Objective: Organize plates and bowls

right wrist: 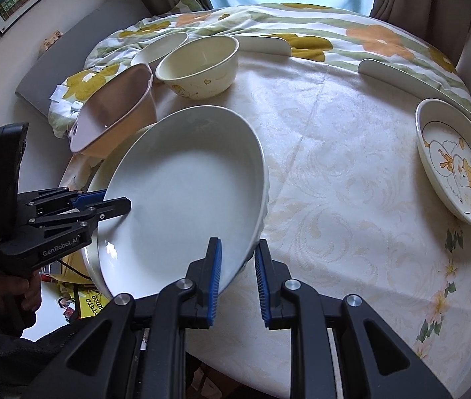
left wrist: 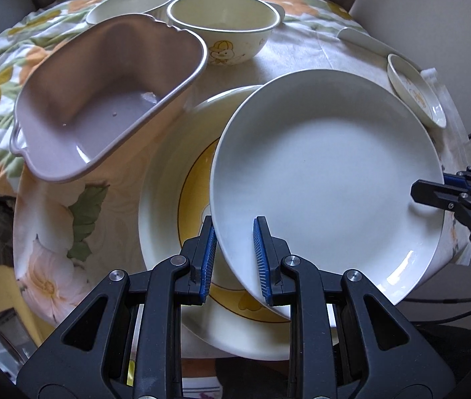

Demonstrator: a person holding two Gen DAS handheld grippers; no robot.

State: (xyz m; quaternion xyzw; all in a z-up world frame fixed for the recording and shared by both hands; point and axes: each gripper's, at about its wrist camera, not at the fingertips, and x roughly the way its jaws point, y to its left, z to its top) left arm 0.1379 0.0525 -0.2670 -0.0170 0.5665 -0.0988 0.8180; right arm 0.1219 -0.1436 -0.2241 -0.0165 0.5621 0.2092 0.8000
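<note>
A: Where's the white plate?

B: Tilted above the tabletop, overlapping the yellow-ringed plate beneath it.

A: And the pink dish?

B: Just behind the white plate (leaning, rim up), with the cream duck bowl behind that.

A: The duck saucer?

B: Well apart from the white plate.

A: Grippers?

B: Left gripper jaws clamp the white plate's rim; right gripper jaws straddle its opposite edge, whether touching I cannot tell.
</note>
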